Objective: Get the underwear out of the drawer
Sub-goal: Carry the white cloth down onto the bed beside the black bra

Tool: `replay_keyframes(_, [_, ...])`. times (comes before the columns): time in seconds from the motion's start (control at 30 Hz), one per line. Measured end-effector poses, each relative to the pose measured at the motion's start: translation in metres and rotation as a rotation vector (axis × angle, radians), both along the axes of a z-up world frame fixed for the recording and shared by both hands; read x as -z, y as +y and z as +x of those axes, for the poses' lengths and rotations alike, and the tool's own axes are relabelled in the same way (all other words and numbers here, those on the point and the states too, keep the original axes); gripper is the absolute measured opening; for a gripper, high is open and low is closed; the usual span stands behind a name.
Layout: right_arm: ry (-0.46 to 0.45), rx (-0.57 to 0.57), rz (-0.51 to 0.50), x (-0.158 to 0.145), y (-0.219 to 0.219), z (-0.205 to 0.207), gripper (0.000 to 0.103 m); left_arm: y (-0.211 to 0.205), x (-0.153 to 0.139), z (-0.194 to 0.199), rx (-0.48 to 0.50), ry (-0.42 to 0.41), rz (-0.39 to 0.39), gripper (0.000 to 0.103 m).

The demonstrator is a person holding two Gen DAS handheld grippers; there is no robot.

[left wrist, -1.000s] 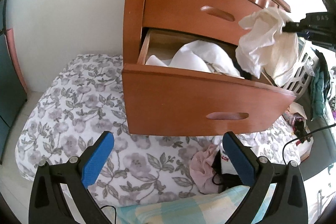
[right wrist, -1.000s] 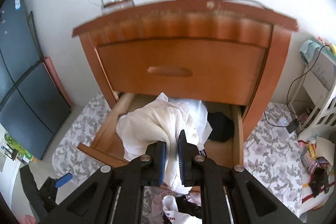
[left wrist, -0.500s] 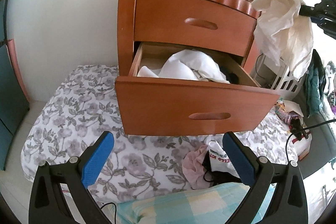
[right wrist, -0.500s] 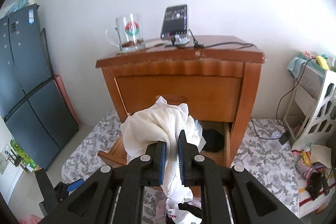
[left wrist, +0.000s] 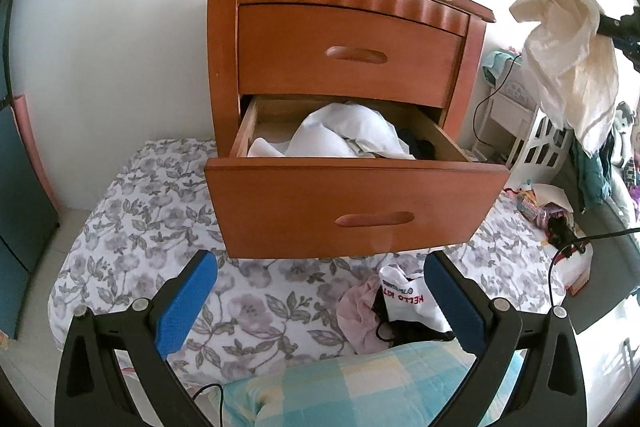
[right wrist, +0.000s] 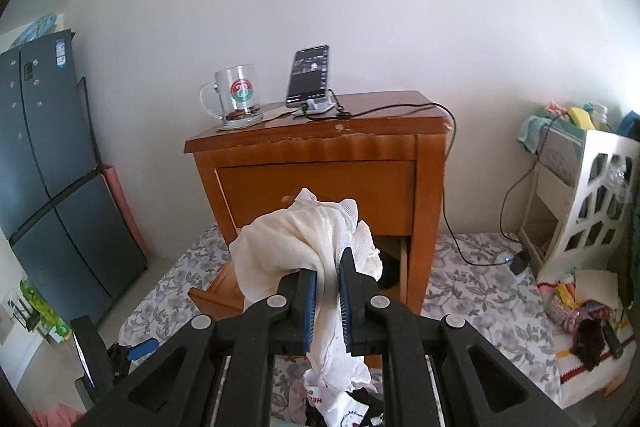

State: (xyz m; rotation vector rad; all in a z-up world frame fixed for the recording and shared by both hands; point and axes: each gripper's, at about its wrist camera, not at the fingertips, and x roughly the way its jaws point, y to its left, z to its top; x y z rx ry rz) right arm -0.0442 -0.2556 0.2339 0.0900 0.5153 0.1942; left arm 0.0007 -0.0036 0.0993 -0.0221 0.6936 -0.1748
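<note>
Against the wall, nightstand (left wrist: 352,39): wooden, two drawers; the upper one is closed.
Lower drawer (left wrist: 352,203): pulled well out, with white cloth (left wrist: 348,135) heaped inside and something dark toward its right end.
Floral bedding (left wrist: 160,211): spread on the floor under and in front of the nightstand; the likely landing place for what comes out.
Pile on the bedding (left wrist: 396,307): a pink piece, a white printed piece and a dark one lie together just below the drawer front.
Underwear (right wrist: 320,247): cream, bunched, clear of the drawer and hanging in the air to the right of the nightstand; its tail drapes down between the fingers.
Right tool (right wrist: 328,303): clamped hard on the underwear, pads (right wrist: 310,303) nearly meeting with only fabric between them.
Left tool (left wrist: 320,307): jaws spread wide and gripping nothing, aimed at the drawer front from low over the bedding.
Step in hand: carrying the cream piece away, as I judge it.
Doing it well: keep the pinch firm until the cloth is over the pile, since only a fold is caught; lower before letting go so it lands with the others and not back in the drawer.
Watch for: the trailing tail snagging the drawer edge or the charging cable (right wrist: 460,227) hanging down the nightstand's side.
Glass mug (right wrist: 236,99) and phone (right wrist: 308,75): on top, best left undisturbed.
</note>
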Motion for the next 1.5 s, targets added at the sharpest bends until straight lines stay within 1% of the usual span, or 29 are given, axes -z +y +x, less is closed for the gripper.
replay_keyframes(0.27, [0.031, 0.017, 0.03, 0.015, -0.015, -0.009, 0.011, -0.005, -0.004, -0.006, 0.005, -0.011, 0.016, 0.103])
replay_keyframes(0.43, [0.103, 0.018, 0.029, 0.038, -0.015, -0.005, 0.012, -0.007, -0.004, -0.007, 0.001, -0.014, 0.02, 0.103])
replay_keyframes(0.53, [0.167, 0.016, 0.031, 0.058, -0.013, 0.001, 0.013, -0.007, -0.003, -0.007, -0.002, -0.01, 0.021, 0.103])
replay_keyframes(0.73, [0.305, 0.013, 0.037, 0.108, -0.009, 0.012, 0.013, -0.006, -0.001, -0.007, -0.004, -0.003, 0.022, 0.103])
replay_keyframes(1.03, [0.539, -0.005, 0.048, 0.202, 0.006, 0.033, 0.013, -0.005, 0.003, -0.005, -0.007, 0.009, 0.021, 0.103])
replay_keyframes(1.37, [0.711, -0.003, 0.037, 0.27, 0.01, 0.055, 0.013, -0.005, 0.011, 0.002, -0.004, 0.038, 0.019, 0.103])
replay_keyframes(1.5, [0.759, -0.012, 0.032, 0.29, 0.015, 0.059, 0.013, -0.003, 0.013, 0.005, -0.006, 0.046, 0.018, 0.103])
